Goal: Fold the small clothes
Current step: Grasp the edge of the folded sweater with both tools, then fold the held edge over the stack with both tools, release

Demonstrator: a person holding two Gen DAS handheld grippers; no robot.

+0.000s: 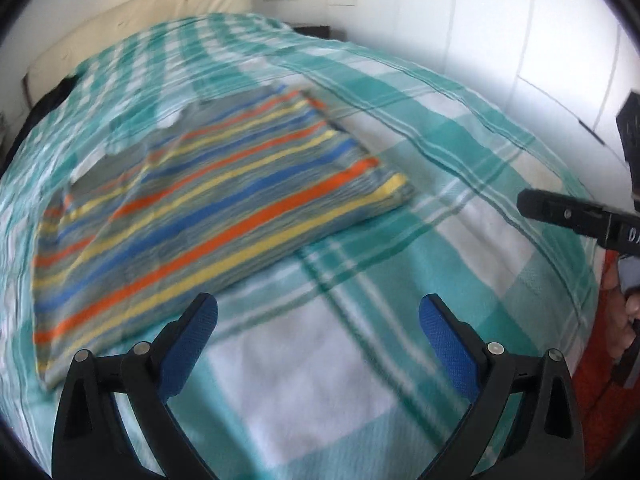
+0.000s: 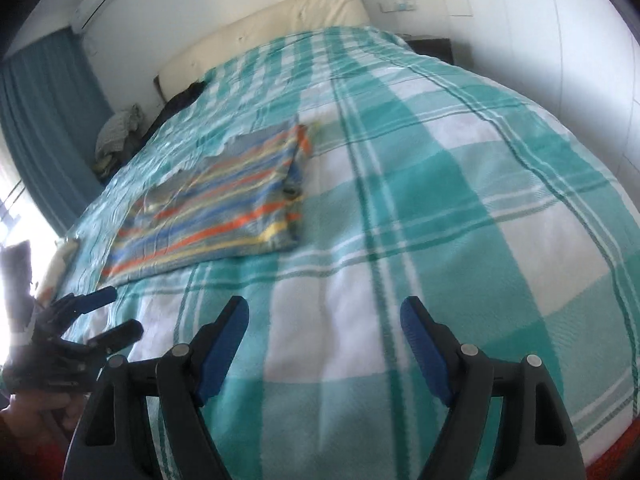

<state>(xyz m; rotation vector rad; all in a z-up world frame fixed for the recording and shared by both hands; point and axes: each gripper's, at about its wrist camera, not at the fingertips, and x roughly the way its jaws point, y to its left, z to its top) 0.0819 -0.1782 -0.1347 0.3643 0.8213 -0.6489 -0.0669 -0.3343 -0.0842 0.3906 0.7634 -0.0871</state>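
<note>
A striped garment (image 1: 208, 208) in orange, yellow, blue and grey lies folded flat on the teal-and-white checked bedspread (image 1: 360, 360). My left gripper (image 1: 318, 314) hangs open above the cover, just short of the garment's near edge, with nothing between its blue pads. The right gripper's finger (image 1: 560, 216) pokes in from the right edge of the left wrist view. In the right wrist view the garment (image 2: 216, 216) lies further off to the left, and my right gripper (image 2: 324, 316) stands open over bare bedspread (image 2: 460, 200). The left gripper (image 2: 104, 316) shows at the lower left, held by a hand.
A cream headboard (image 2: 280, 16) closes the far end of the bed. A dark nightstand (image 2: 432, 46) stands at the far right, against white wardrobe doors (image 1: 520, 40). Teal curtains (image 2: 44, 120) and a crumpled pile of cloth (image 2: 120, 132) are at the left of the bed.
</note>
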